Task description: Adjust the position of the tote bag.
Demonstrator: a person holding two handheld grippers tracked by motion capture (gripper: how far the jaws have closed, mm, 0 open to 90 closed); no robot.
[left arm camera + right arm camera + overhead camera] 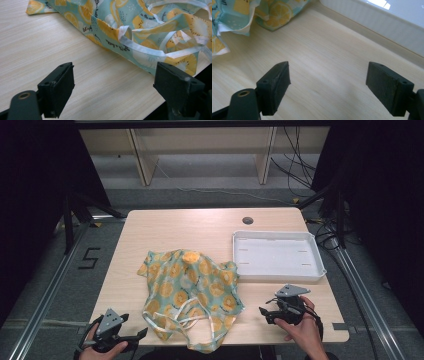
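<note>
The left tongs (131, 336) hang at the near left corner of the counter (165, 225), jaws wide apart and holding nothing, pointed toward the cloth bag (192, 292). In the left gripper view the bag (140, 30) lies just ahead of those jaws, its white straps (147, 48) looped loosely over the printed fabric.

The bag sits crumpled near the middle of the counter, reaching to the near edge, where 1 corner seems to hang slightly over. It looks thin, light and limp, so I judge it will sag and fold wherever it is lifted, and 1 pinch will leave the rest trailing. The best holds are probably the straps or the hemmed rim, where the fabric is doubled and less likely to slip.

Bare wood lies on the left side and along the far edge, giving room to spread or drag it. To the right, a white tray (314, 270) occupies the far right part, close to the bag's right side.

The right tongs (266, 314) rest near the right near corner, jaws apart and empty, bare wood between them.
</note>
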